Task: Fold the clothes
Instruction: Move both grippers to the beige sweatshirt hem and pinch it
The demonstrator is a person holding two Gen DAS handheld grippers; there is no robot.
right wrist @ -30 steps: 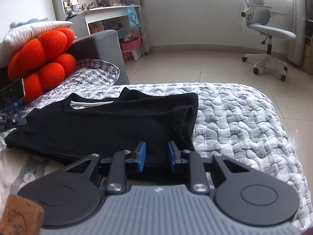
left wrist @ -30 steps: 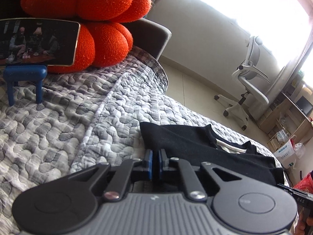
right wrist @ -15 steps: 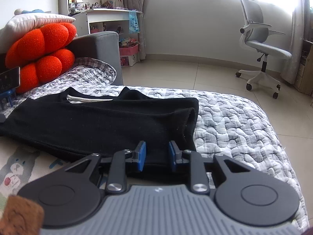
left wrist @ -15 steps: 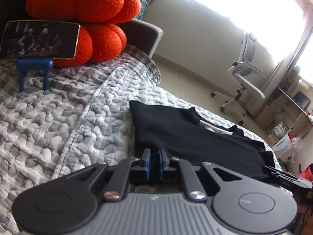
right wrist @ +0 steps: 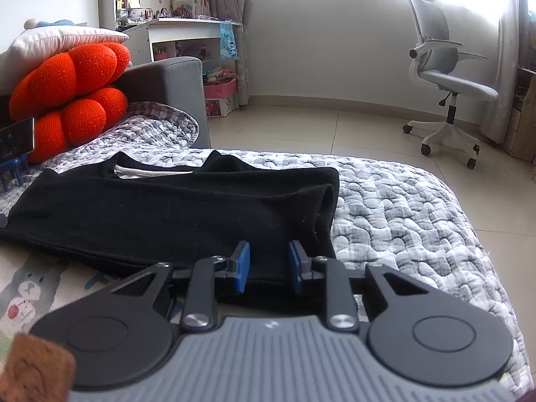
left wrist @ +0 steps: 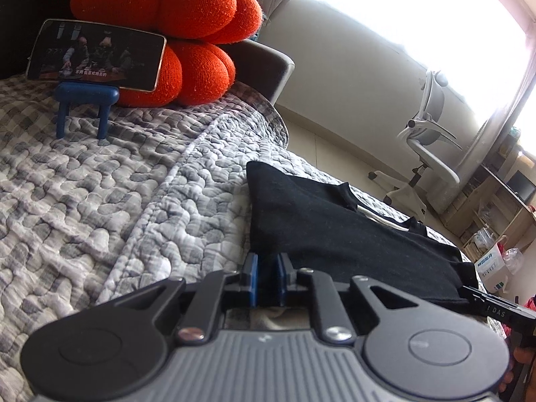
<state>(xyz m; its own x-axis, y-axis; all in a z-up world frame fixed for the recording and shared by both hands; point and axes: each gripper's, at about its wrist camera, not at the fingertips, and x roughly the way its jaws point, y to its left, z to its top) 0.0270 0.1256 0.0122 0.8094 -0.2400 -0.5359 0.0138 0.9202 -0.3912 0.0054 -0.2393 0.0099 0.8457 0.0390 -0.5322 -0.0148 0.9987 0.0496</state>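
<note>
A bed under a grey-and-white quilted cover (left wrist: 140,181) stretches ahead of both tongs. On it, lengthwise between the two, lies a black folded garment with a white inner neckband (right wrist: 174,211), its near hem at the tips of each pair. Beyond the left tongs, to their left, a plump orange knitted cushion (left wrist: 174,23) leans at the bed's head, a phone showing video (left wrist: 97,55) propped just before it on a small blue stand (left wrist: 85,98). The left tongs (left wrist: 267,279) have just been opening and stand narrowly parted, black cloth in the gap; whether the pads press it I cannot tell. The right tongs (right wrist: 267,266) stand partly open over the garment's near edge, gripping nothing.
</note>
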